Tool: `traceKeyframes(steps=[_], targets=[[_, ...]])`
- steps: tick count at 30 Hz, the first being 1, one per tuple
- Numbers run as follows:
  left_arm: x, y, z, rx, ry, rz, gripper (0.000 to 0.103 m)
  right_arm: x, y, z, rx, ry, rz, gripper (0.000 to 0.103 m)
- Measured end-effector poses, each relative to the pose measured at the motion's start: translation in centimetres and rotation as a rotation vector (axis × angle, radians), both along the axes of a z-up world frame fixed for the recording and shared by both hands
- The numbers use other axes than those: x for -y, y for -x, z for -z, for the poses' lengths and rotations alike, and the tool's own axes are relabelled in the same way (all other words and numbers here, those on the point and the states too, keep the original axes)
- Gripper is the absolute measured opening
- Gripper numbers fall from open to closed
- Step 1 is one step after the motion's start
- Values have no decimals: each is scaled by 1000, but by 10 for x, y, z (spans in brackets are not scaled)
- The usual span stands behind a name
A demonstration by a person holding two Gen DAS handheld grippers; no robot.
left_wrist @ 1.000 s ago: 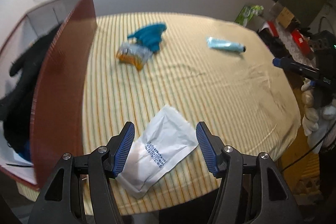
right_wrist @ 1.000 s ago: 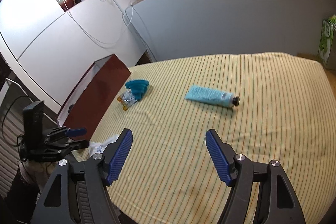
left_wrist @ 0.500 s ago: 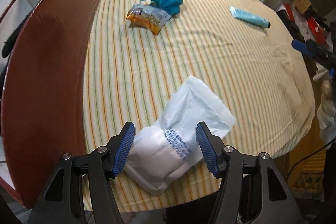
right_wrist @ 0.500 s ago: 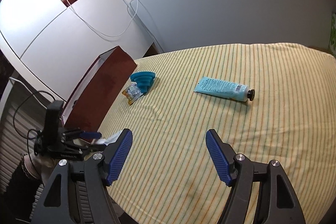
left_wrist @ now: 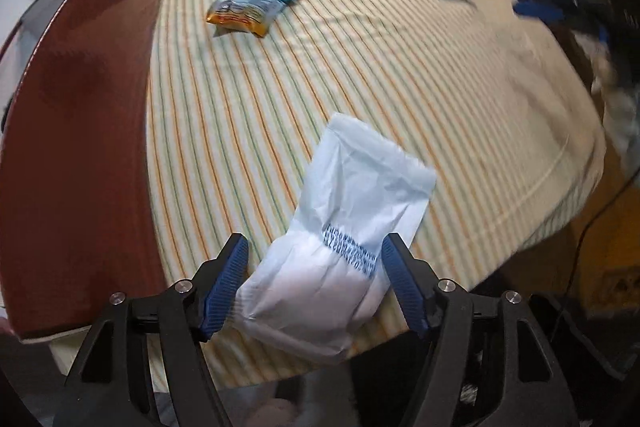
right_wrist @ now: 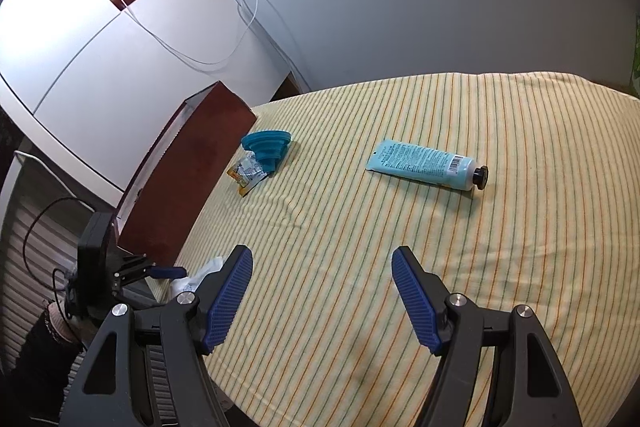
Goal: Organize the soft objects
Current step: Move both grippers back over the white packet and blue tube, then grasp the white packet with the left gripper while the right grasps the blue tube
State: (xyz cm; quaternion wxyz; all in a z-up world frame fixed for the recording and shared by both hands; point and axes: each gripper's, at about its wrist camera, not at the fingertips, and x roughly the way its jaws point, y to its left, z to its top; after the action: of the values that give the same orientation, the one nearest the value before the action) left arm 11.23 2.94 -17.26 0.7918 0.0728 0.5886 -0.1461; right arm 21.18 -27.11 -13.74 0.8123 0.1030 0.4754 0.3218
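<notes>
White pouch [left_wrist: 344,251] between left gripper [left_wrist: 314,267] spread fingers [left_wrist: 228,275], just opening, untouched

The left gripper [left_wrist: 314,275] comes down lower over the white packet [left_wrist: 344,251]. Its jaws have just opened wider, with the packet now between them, not squeezed.

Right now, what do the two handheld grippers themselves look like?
Both match. The left gripper and the right gripper have black angular plastic arms with silver screw heads at the joints. Their fingers end in blue ribbed rubber pads. Seen from the right wrist view, the left gripper has a boxy black body with a thin black cable looping off it.
</notes>
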Motion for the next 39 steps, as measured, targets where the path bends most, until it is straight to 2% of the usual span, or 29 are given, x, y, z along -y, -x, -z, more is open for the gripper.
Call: traceKeyframes(steps=[7, 11, 19, 24, 27, 29, 33, 36, 39], targets=[[5, 7, 3, 23, -33, 40, 73, -3, -9, 1, 14, 39, -10, 69], [1, 7, 2, 14, 2, 31, 79, -9, -24, -3, 53, 138, -56, 69], [-10, 4, -2, -31, 66, 14, 79, -33, -76, 10, 55, 340, -144, 68], [5, 11, -1, -21, 0, 59, 80, -56, -89, 27, 95, 501, -214, 68], [15, 13, 2, -9, -53, 81, 82, -61, -94, 30, 103, 545, -225, 68], [18, 13, 2, 12, -86, 79, 88, -61, -99, 31, 100, 557, -223, 68], [16, 9, 2, 18, -63, 46, 88, -67, -102, 36, 110, 607, -252, 68], [12, 5, 2, 16, -39, 26, 85, -68, -106, 43, 81, 641, -256, 67], [6, 6, -1, 28, -35, 18, 76, -65, -104, 45, 64, 644, -266, 58]])
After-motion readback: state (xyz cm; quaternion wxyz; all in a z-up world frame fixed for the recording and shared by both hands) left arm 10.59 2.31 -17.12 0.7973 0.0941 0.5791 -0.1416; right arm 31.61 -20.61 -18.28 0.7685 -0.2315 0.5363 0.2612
